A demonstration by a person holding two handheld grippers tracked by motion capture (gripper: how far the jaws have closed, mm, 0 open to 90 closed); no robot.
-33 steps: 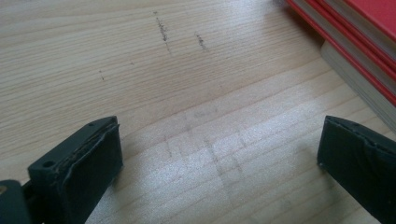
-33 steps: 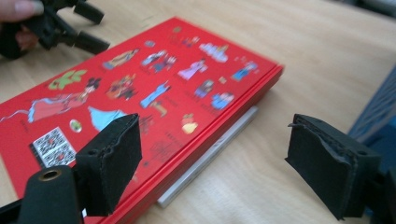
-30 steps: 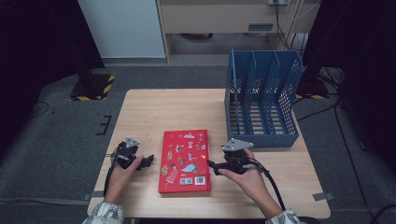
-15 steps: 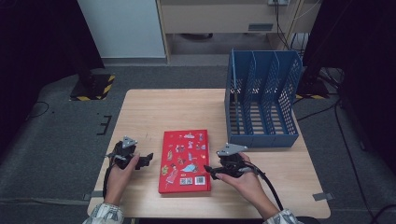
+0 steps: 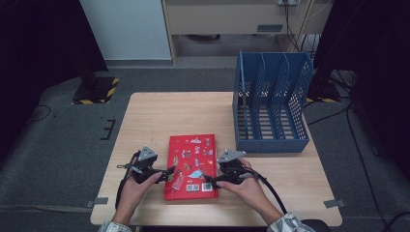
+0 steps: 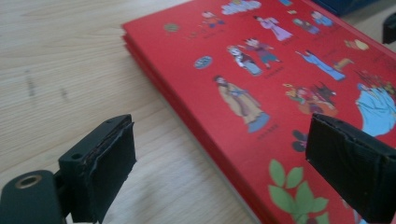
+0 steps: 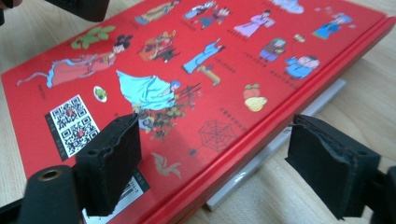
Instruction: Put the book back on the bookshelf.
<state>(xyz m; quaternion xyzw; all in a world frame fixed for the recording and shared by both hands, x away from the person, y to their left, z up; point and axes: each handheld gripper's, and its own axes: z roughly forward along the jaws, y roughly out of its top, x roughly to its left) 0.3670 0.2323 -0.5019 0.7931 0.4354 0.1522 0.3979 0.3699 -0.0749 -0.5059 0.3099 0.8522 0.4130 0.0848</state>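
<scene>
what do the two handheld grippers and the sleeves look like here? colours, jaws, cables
Both grippers, left gripper and right gripper, are black, each topped by a grey three-cornered plate. A black cable trails from the right one; another loops back from the left. Up close, the jaws are blocky, faced with black foam-like pads that look rough at the edges. Sleeves show a light, patterned fabric at the cuffs.

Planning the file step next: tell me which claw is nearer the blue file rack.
Right. The right claw sits at the red book's right edge, on the side of the blue file rack. The left claw is at the book's left edge, farther away.
</scene>
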